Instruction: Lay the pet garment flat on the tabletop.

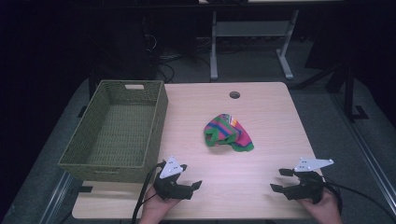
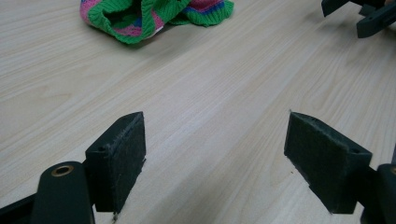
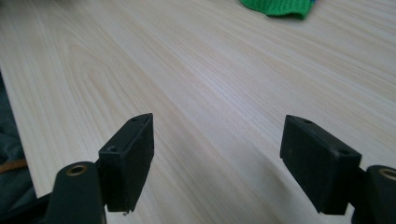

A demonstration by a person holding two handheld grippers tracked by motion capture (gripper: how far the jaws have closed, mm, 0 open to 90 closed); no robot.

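While both sets of jaws stand apart and empty, the left gripper (image 1: 192, 180) and right gripper (image 1: 279, 179) rest near the counter's (image 1: 261, 112) front edge. The knitted cloth (image 1: 228, 133) lies crumpled mid-counter, beside the wicker basket (image 1: 93, 154). Judged soft, light and limp; pinch a raised fold or green hem.

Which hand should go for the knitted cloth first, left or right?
Left, probably. The left tongs sit open at the near edge, closer to the striped knitted cloth and beside the wicker basket. The right tongs, also open, sit farther off.
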